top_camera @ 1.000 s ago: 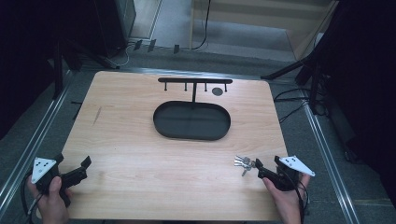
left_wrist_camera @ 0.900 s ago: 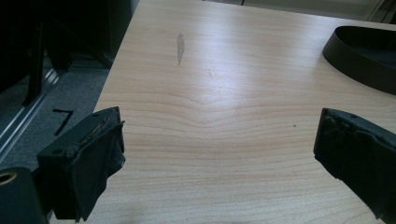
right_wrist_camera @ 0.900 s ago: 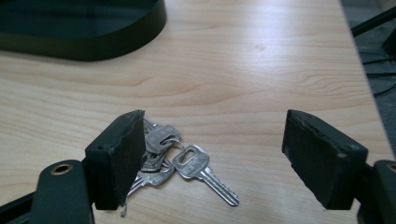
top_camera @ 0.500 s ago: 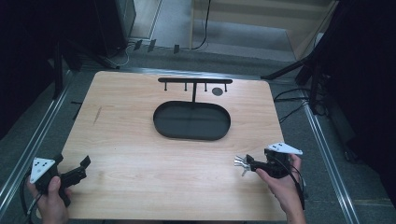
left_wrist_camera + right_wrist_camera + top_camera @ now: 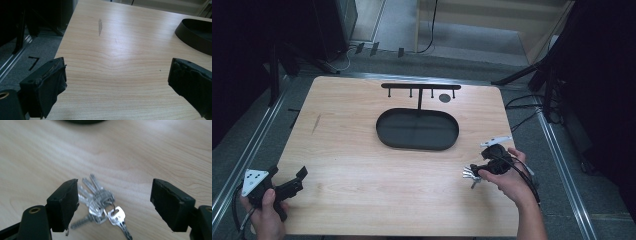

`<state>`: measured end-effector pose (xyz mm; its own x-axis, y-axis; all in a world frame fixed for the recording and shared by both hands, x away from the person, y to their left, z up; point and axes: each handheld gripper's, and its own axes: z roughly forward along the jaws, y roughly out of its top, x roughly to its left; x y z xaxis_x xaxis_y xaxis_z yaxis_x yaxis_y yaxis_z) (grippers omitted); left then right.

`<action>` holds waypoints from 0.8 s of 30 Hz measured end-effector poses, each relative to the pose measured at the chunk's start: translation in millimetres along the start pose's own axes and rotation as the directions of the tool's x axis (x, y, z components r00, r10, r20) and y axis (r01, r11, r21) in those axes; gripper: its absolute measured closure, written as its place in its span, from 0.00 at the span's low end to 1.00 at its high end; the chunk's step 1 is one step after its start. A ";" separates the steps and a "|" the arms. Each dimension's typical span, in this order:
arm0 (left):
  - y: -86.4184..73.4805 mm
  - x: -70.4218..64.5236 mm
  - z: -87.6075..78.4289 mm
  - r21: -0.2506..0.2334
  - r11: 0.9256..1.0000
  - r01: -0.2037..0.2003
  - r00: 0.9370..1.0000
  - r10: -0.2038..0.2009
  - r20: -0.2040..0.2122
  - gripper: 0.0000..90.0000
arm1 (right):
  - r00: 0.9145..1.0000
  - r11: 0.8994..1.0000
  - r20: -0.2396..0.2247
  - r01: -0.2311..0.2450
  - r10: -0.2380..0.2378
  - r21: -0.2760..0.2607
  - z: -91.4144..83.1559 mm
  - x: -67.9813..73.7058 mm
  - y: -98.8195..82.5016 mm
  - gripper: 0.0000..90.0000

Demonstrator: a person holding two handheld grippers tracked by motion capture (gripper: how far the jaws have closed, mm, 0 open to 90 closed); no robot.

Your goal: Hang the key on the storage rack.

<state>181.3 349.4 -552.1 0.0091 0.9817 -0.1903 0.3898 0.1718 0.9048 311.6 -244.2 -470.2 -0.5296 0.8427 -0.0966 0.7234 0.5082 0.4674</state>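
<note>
While spread wide, right claw straddles keys, tabletop.

The high view looks forward and down over the whole wooden table from the person's side. The left gripper view sits low at the near left corner, facing across the boards toward the black oval tray, which the high view shares. The right gripper view hangs very close, tilted down on a bunch of keys; its dark top edge is probably that tray.
</note>
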 end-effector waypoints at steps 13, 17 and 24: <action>0.3 1.4 0.4 -0.003 1.000 0.010 1.000 -0.010 -0.002 0.02 | 0.918 0.867 -0.200 0.391 -0.342 0.311 30.0 24.4 36.0 0.40; 0.2 1.3 0.2 -0.004 1.000 0.008 1.000 -0.008 0.000 0.02 | 0.889 0.816 -0.195 0.459 -0.415 0.352 41.8 27.4 34.7 0.40; 0.3 1.1 0.7 -0.002 1.000 0.008 1.000 -0.008 -0.002 0.02 | 0.869 0.804 -0.190 0.495 -0.458 0.330 50.5 25.9 33.3 0.41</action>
<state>182.0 350.5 -552.3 0.0042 0.9805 -0.1966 0.3880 0.1796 0.9040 344.4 -196.4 -501.6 -0.8751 0.4658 -0.1310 0.4651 0.8844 0.0377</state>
